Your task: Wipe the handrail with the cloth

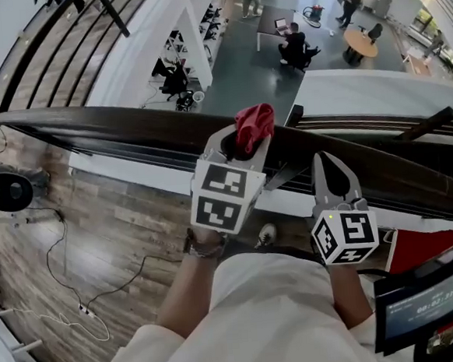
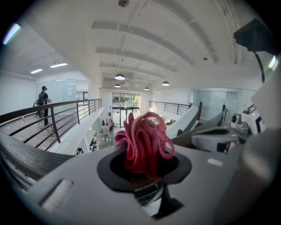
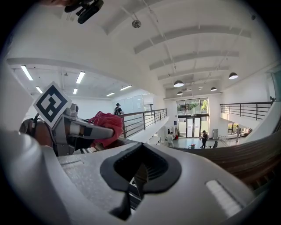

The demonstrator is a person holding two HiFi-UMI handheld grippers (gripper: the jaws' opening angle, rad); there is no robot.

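The handrail (image 1: 89, 126) is a dark wooden bar that crosses the head view from the left edge down to the right. My left gripper (image 1: 241, 142) is shut on a crumpled red cloth (image 1: 254, 126), which bunches out above the jaws (image 2: 146, 139) right over the rail; whether it touches the wood I cannot tell. My right gripper (image 1: 329, 167) hovers just to the right, also over the rail, shut with nothing between its black pads (image 3: 139, 169). From the right gripper view I see the left gripper (image 3: 77, 129) with the cloth (image 3: 104, 124), and the brown rail (image 3: 248, 160) at the right.
Beyond the rail is a drop to an atrium floor with tables and people (image 1: 294, 46). Cables (image 1: 68, 251) and a black device (image 1: 9, 191) lie on the wooden floor at left. A monitor (image 1: 431, 301) and a red object (image 1: 427, 246) stand at lower right.
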